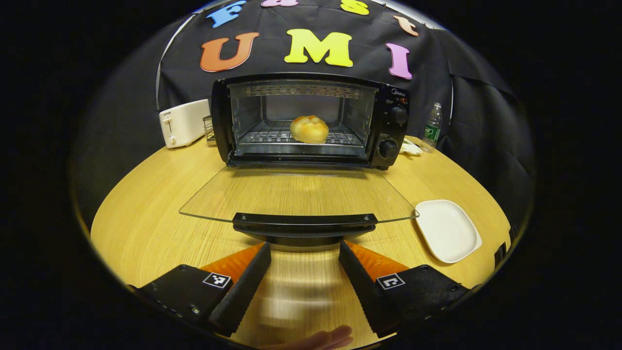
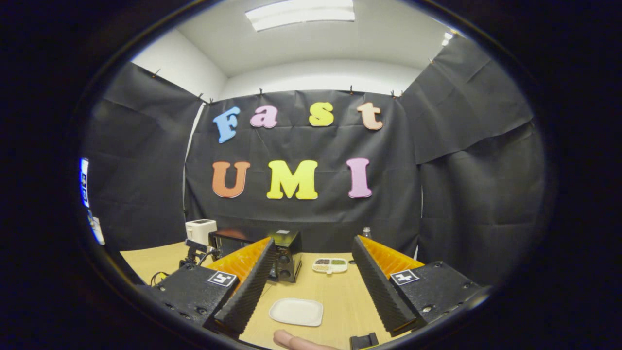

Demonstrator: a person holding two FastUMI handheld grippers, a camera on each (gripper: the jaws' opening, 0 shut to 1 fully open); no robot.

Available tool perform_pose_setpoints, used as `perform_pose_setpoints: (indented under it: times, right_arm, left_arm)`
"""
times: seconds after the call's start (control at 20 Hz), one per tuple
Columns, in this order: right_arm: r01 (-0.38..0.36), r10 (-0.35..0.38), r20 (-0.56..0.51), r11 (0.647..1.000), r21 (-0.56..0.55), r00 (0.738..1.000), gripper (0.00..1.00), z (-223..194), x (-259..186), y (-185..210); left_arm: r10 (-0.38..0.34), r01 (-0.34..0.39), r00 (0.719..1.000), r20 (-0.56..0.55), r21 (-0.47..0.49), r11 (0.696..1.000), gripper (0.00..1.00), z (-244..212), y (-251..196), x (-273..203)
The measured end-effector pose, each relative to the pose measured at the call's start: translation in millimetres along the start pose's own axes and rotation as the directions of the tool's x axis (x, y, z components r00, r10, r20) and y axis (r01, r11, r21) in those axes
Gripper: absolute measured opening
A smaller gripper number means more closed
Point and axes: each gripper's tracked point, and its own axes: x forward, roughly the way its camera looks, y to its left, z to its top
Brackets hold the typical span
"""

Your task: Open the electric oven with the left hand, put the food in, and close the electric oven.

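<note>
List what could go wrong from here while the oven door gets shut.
1. The glass oven door lies fully open and flat; the left tool is open just short of the black door handle, so a lift from one side may slip off.
2. The round golden bread roll sits near the front of the wire rack; a hard close might jolt it.
3. The square white plate lies near the door's right corner and might get bumped.

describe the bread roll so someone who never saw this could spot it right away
Find the black electric oven at the back of the wooden table, its glass door folded down flat. On the wire rack inside sits the bread roll, the sole round, golden-brown thing among dark metal.
</note>
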Motion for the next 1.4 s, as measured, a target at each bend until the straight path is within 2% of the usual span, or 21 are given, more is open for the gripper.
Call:
perform_pose_setpoints:
  times: [0.2, 0.6, 1.05, 1.4]
  right_arm:
    - [0.003, -0.003, -0.019, 1.000, 0.014, 1.000, 0.96, -6, 3, -3]
    - [0.005, -0.004, -0.031, 1.000, 0.024, 1.000, 0.96, -14, 8, -6]
    - [0.014, -0.013, -0.052, 0.999, 0.033, 0.999, 0.96, -22, 15, -7]
    - [0.011, -0.010, -0.047, 1.000, 0.019, 0.999, 0.96, -21, 15, -7]
  left_arm:
    - [-0.014, 0.014, 0.999, -0.035, -0.018, 1.000, 0.94, 2, -3, -2]
    - [-0.028, 0.026, 0.999, -0.039, -0.044, 0.999, 0.94, 8, -3, -7]
    - [-0.040, 0.043, 0.999, 0.035, -0.060, 0.997, 0.94, 45, -3, -19]
    - [-0.033, 0.036, 0.993, 0.110, -0.028, 0.999, 0.96, 88, -1, -20]
